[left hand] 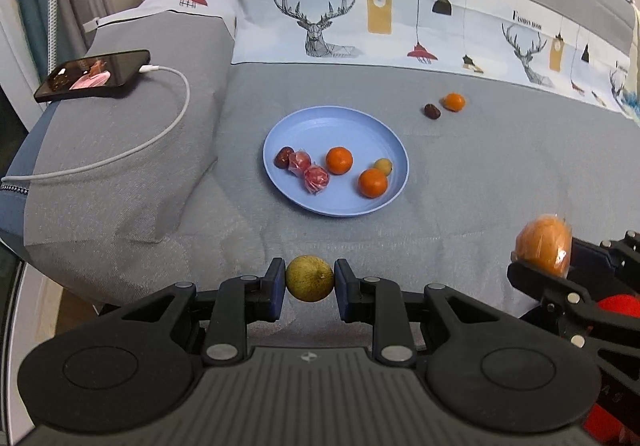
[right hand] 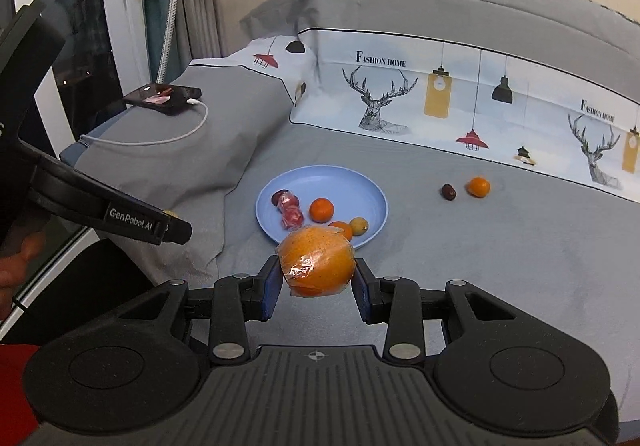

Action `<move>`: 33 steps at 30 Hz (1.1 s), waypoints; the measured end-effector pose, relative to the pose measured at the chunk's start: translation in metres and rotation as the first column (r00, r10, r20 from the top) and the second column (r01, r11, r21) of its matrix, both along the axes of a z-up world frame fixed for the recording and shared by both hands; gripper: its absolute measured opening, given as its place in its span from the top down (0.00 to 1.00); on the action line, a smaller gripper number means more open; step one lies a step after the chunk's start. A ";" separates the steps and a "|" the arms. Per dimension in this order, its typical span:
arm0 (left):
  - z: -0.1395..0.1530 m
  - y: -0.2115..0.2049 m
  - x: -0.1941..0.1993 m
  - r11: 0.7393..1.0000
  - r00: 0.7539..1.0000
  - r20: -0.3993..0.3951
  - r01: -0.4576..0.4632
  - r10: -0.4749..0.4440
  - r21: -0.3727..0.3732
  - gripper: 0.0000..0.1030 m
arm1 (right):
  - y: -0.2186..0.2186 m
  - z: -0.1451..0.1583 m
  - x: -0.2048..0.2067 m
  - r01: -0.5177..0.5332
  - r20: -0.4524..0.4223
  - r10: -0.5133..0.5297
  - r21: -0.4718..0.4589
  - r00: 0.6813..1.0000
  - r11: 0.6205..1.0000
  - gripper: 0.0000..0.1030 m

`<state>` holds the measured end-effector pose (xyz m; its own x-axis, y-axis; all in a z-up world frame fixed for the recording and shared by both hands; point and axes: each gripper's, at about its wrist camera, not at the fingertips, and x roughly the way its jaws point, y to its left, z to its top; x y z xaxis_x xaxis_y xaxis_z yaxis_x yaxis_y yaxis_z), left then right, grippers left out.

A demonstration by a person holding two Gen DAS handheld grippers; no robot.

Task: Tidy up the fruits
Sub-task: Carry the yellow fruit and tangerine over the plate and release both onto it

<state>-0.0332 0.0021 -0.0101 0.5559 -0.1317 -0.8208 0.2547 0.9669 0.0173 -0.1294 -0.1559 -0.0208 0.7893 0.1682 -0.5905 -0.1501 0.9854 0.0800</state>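
The left gripper (left hand: pixel 310 278) pinches a round yellow-green speckled fruit (left hand: pixel 309 277); the right gripper (right hand: pixel 316 272) clamps a large plastic-wrapped orange (right hand: pixel 317 261). The round pale-blue plastic plate (left hand: pixel 344 126), part-filled with fruit on the grey bed (left hand: pixel 500 174), lies at twelve o'clock from both grippers, the right seemingly nearer.

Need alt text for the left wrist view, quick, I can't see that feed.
The left claw grips a yellow-green fruit above a grey bedspread. Ahead, a blue plate holds fruit; at right, the right claw carries a wrapped orange.
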 end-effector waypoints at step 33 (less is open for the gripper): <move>-0.015 -0.006 0.103 0.999 0.999 0.007 -0.044 0.044 -0.009 0.72 | -0.005 -0.029 0.089 0.026 -0.059 -0.027 -0.034 0.998 0.999 0.61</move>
<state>0.0699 -0.0037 -0.0247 0.5675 -0.1138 -0.8155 0.2115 0.9773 0.0107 -0.0406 -0.1611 -0.0496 0.7566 0.1273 -0.6414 -0.1198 0.9912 0.0554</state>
